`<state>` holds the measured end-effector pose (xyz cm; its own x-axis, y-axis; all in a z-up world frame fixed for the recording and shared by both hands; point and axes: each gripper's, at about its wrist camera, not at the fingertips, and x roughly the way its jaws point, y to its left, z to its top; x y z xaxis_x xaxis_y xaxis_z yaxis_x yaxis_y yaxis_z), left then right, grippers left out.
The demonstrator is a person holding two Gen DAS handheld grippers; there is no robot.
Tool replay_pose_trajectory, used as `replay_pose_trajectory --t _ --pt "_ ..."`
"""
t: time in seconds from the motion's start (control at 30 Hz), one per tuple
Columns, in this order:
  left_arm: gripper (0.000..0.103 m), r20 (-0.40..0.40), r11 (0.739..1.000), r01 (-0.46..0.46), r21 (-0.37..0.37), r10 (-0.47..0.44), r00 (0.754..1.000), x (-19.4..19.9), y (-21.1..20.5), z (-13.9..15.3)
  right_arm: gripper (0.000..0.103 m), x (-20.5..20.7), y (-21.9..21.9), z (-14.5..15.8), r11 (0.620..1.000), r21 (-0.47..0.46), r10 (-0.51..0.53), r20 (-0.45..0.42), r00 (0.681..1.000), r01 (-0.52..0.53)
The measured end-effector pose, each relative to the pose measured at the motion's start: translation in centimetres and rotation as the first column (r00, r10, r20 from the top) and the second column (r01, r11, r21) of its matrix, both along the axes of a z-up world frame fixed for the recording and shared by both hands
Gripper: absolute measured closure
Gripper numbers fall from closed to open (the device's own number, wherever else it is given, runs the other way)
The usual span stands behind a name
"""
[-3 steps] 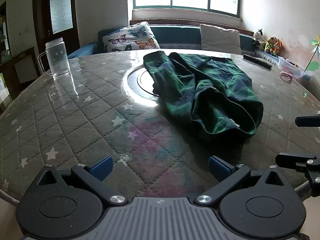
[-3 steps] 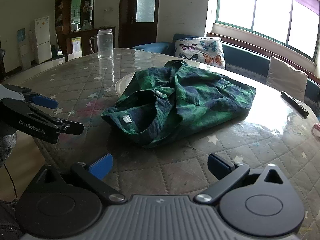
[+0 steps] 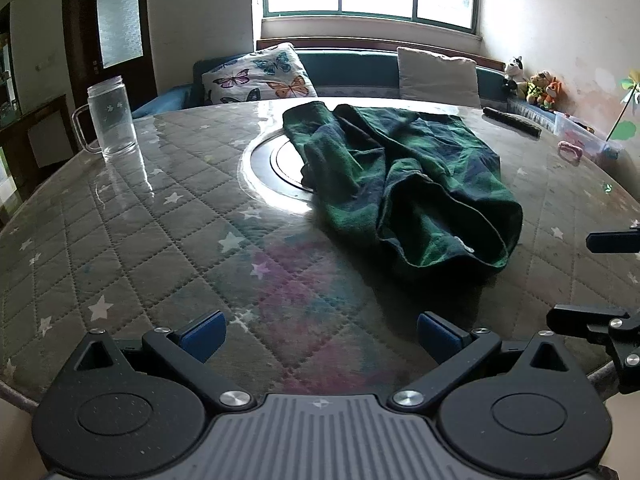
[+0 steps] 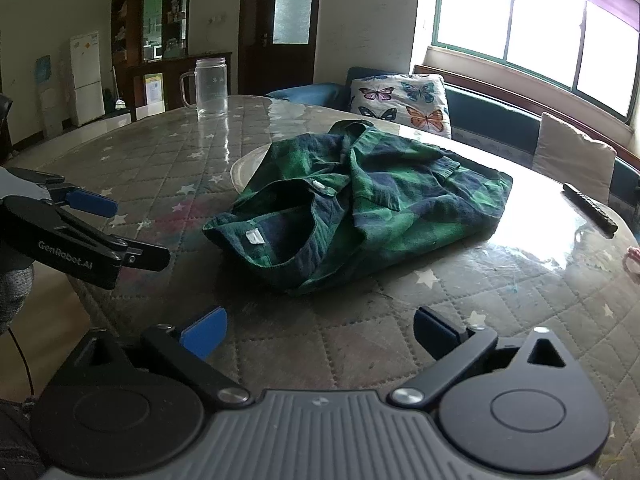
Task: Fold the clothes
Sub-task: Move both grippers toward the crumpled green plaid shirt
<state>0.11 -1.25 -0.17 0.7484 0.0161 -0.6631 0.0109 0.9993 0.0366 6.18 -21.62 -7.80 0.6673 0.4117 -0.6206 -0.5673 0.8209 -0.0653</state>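
Green plaid shirt (image 4: 360, 204) crumpled on table (image 4: 460, 300); both jaws spread.

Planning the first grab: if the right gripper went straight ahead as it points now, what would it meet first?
Probably the near hem of the green plaid shirt; the right gripper is open, with only bare table cover between, though depth is uncertain.

A lived-in home's dining and sitting room is showing here. A round table (image 3: 120, 216) under a quilted, star-printed cover is filling the middle, with a built-in window bench (image 3: 352, 68) running behind it and carrying a butterfly-print pillow (image 3: 260, 76). Stuffed toys (image 3: 532, 84) are sitting in the corner. A white refrigerator (image 4: 86, 76), a dark wooden cabinet (image 4: 160, 28) and a glass-panelled door (image 4: 290, 4) are standing along the far wall.
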Motion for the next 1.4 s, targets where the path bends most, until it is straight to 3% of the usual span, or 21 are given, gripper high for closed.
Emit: replay_pose_trajectory --t 0.2,0.33,1.4 --pt "0.000 -0.021 1.000 0.013 0.022 -0.013 1.000 0.1 -2.0 -0.2 0.003 0.2 0.1 -0.2 1.000 -0.003 0.002 -0.004 1.000 -0.002" --pt "0.000 -0.015 1.000 0.024 -0.008 -0.024 1.000 -0.1 -1.4 -0.3 0.003 0.2 0.1 -0.2 1.000 -0.004 0.004 -0.008 1.000 -0.004" --pt "0.000 -0.016 0.999 0.050 0.004 -0.050 0.999 2.4 -1.4 0.4 0.003 2.4 0.8 0.0 1.000 -0.030 0.007 -0.028 1.000 -0.008"
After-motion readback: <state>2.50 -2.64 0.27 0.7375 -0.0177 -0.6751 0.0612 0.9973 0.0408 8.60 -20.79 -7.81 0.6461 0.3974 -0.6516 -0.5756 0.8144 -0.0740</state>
